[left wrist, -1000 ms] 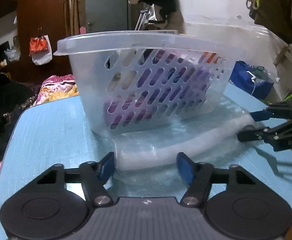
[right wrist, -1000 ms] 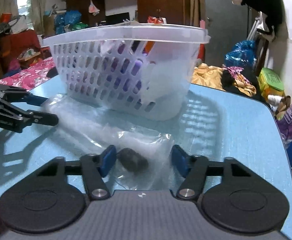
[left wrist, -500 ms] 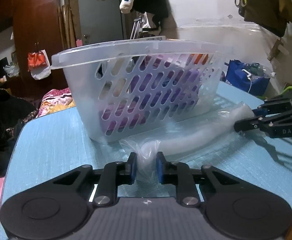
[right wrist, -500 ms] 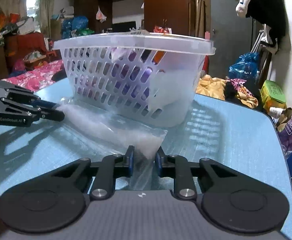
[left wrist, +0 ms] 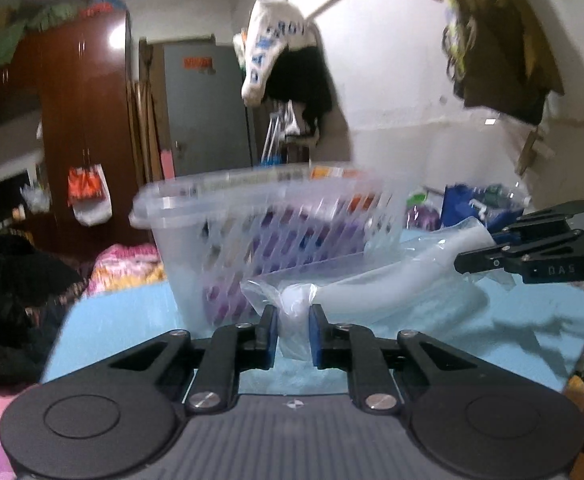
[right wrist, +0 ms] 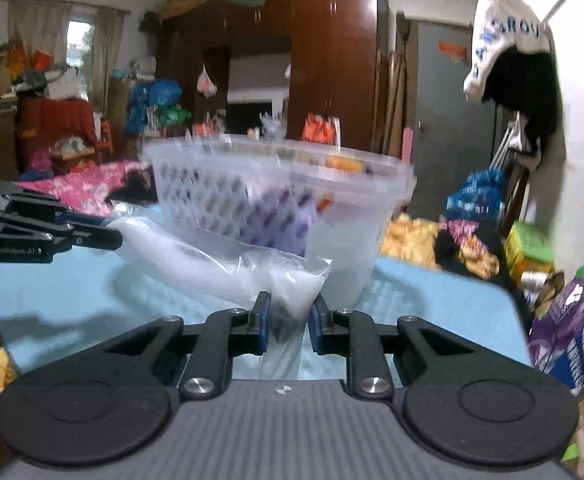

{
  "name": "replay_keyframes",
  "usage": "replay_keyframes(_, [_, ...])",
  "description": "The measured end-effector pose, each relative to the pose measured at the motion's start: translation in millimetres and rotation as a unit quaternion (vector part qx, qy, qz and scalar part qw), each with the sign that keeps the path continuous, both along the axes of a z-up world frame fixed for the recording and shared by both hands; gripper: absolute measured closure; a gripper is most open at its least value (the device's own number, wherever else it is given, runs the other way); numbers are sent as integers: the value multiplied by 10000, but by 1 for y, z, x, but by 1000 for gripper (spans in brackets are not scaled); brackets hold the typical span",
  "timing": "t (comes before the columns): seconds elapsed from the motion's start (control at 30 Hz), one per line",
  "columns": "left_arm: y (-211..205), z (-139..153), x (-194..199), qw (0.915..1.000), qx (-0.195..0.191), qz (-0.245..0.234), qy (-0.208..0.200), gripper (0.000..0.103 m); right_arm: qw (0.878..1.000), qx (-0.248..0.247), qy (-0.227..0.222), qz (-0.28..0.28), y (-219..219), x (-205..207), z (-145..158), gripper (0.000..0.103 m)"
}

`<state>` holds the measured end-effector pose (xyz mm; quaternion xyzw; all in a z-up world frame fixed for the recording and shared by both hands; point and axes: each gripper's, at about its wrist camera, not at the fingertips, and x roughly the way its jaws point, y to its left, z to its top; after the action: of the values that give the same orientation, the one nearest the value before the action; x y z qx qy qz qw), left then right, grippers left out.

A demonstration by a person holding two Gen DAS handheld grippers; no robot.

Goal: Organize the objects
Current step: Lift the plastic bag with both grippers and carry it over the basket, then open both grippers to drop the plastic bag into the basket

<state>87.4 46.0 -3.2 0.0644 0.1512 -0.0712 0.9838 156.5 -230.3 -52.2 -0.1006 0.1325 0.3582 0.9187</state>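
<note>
A long clear plastic bag (left wrist: 388, 280) with a white tube-like thing inside hangs between my two grippers, lifted above the blue table (left wrist: 124, 320). My left gripper (left wrist: 293, 332) is shut on one end of the bag. My right gripper (right wrist: 289, 322) is shut on the other end (right wrist: 292, 292), where a dark part shows inside. Each gripper shows in the other's view: the right one (left wrist: 476, 258), the left one (right wrist: 104, 238). A clear slotted basket (left wrist: 268, 232) with purple and orange items stands just behind the bag; it also shows in the right wrist view (right wrist: 276, 200).
The blue table (right wrist: 432, 312) ends close on the right, with bags and clothes (right wrist: 468, 248) piled beyond. A bed with pink bedding (left wrist: 124, 268) lies past the left edge. Clothes (left wrist: 288, 68) hang on the wall behind.
Both grippers, open a second ago, closed on the bag's ends and have lifted it off the table. Both views have tilted upward and the basket sits lower in view.
</note>
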Motion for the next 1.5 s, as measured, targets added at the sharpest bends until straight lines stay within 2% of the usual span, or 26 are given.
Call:
replay_keyframes(0.13, [-6, 30, -20, 9986, 75, -55, -520, 84, 9992, 124, -383, 36, -1, -10, 35, 81])
replay_keyframes(0.33, [-3, 95, -5, 9944, 65, 37, -1052, 84, 9960, 323, -834, 15, 18, 15, 103, 82])
replay_keyframes(0.43, [1, 122, 15, 9932, 70, 154, -1148, 83, 9958, 339, -845, 27, 34, 38, 123, 82])
replay_keyframes(0.53, [9, 137, 45, 9945, 8, 296, -1003, 83, 9967, 332, -745, 13, 50, 65, 130, 82])
replay_keyframes(0.63, [15, 138, 67, 9957, 34, 445, -815, 83, 9986, 252, -475, 29, 61, 89, 124, 82])
replay_keyframes(0.77, [27, 122, 83, 9974, -29, 537, -486, 83, 9998, 116, -99, 103, 71, 107, 103, 82])
replay_keyframes(0.93, [34, 102, 82, 9987, 30, 452, -234, 82, 9997, -112, 51, 188, 74, 108, 84, 82])
replay_keyframes(1.3, [44, 90, 109, 9982, -68, 600, 22, 79, 9997, -122, 198, 123, 73, 117, 74, 82])
replay_keyframes(1.33, [43, 87, 110, 9982, -42, 598, 20, 76, 9997, -142, 198, 81, 73, 118, 73, 80])
replay_keyframes(1.37, [42, 84, 111, 9981, -13, 615, 6, 68, 9996, -148, 236, 51, 72, 120, 72, 76])
replay_keyframes(1.4, [42, 82, 110, 9979, 20, 639, -52, 65, 9995, -151, 259, 13, 70, 123, 72, 70])
replay_keyframes(1.43, [42, 80, 109, 9975, 78, 684, -145, 62, 9996, -146, 252, -29, 68, 125, 72, 57])
replay_keyframes(1.47, [40, 80, 106, 9967, 157, 746, -277, 47, 9995, -124, 246, -122, 65, 126, 73, 47])
replay_keyframes(1.5, [38, 81, 104, 9957, 209, 796, -418, 30, 9995, -70, 221, -228, 61, 126, 74, 24])
